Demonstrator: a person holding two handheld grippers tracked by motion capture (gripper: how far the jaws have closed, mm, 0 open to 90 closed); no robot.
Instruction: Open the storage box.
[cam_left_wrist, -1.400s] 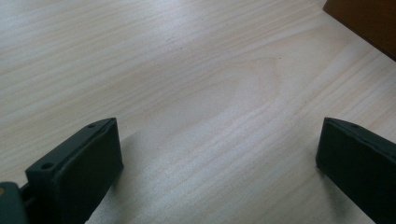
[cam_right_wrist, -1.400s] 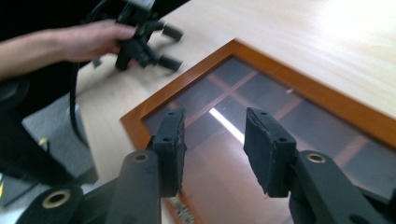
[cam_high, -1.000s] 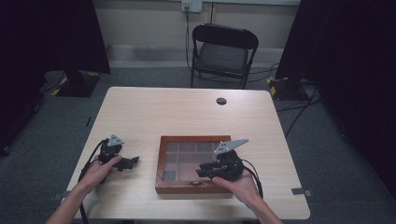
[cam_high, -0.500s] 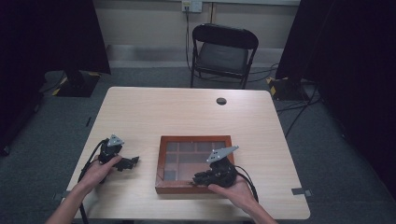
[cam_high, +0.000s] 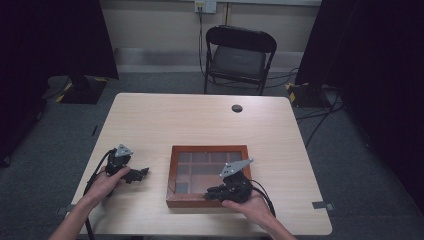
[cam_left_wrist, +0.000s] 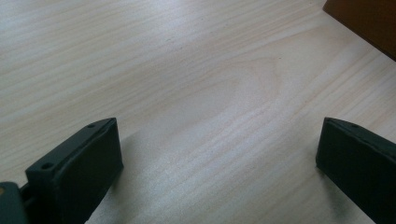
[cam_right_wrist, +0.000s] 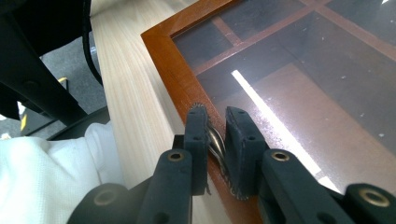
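Observation:
A brown wooden box (cam_high: 210, 148) with a glass lid over several compartments lies on the table, near its front edge. My right gripper (cam_high: 211, 192) rests low at the box's front rim. In the right gripper view it (cam_right_wrist: 215, 119) is shut on a small silvery metal handle (cam_right_wrist: 215, 142) fixed to the wooden frame (cam_right_wrist: 173, 60). My left gripper (cam_high: 142, 173) lies on the table left of the box. Its jaws (cam_left_wrist: 217, 135) stand wide open over bare wood, with a corner of the box (cam_left_wrist: 369, 18) at the top right.
A black folding chair (cam_high: 240, 52) stands behind the table. A small black round object (cam_high: 237, 108) lies near the table's far edge. A white sleeve (cam_right_wrist: 46, 177) hangs beside the table's front edge, below the right gripper. Cables trail from both grippers.
My right hand has slid left and sunk to the box's front rim, where its jaws have closed on the metal handle. The left hand has stayed put.

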